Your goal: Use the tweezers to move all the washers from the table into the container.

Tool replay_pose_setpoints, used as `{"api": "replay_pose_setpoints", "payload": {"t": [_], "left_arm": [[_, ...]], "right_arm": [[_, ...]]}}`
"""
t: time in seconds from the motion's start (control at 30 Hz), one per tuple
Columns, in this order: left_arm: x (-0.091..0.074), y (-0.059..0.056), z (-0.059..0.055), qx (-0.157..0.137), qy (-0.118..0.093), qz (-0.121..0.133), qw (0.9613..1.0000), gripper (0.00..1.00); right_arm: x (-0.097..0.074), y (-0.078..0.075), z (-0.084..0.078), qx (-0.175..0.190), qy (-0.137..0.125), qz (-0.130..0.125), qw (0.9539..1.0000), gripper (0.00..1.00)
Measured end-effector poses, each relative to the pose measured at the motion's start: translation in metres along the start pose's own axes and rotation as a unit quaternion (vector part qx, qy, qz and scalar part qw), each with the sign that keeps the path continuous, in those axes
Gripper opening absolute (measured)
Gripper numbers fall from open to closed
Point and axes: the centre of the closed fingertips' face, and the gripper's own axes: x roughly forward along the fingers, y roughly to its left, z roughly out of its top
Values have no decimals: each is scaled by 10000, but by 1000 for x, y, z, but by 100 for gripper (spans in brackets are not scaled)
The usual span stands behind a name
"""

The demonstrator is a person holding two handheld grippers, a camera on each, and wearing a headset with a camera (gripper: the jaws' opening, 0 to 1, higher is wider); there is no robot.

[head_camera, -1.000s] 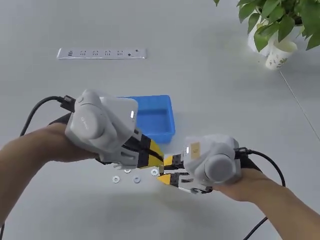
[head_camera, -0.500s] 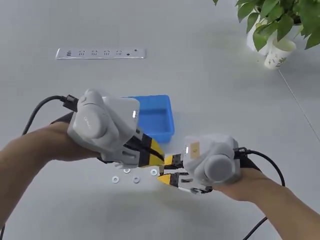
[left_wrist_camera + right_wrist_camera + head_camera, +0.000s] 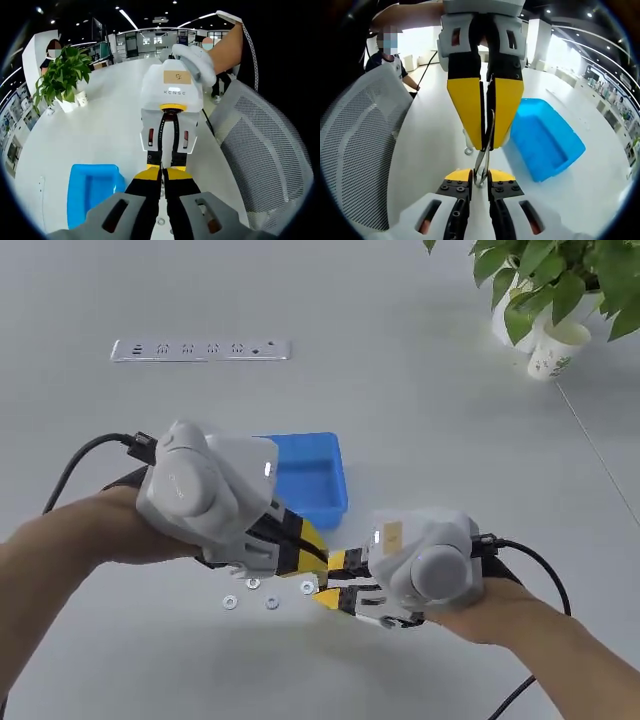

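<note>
White table (image 3: pixel 420 390) shows almost no change: left gripper (image 3: pixel 312 545) and right gripper (image 3: pixel 335 580) stay tip to tip, both pinching the tweezers (image 3: pixel 481 167). Washers (image 3: pixel 272 602) lie beside them, outside the container (image 3: pixel 337 475), so no progress yet.

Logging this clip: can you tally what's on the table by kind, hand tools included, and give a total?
Washers: 4 in sight, though more could be hidden under the grippers
Container: 1
Tweezers: 1
Grippers: 2, the left gripper and the right gripper
Power strip: 1
Potted plant: 1
Total: 10
</note>
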Motion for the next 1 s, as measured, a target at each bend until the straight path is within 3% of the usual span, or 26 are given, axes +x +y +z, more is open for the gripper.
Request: {"api": "replay_pose_setpoints", "payload": {"t": [0.57, 1.0], "left_arm": [[3, -2, -1, 9, 38, -89, 10000, 5], [6, -1, -1, 15, 50, -124, 9999, 6]], "right_arm": [[-1, 1, -3, 86, 24, 24, 10000, 11], [-1, 0, -4, 364, 20, 28, 9993, 10]]}}
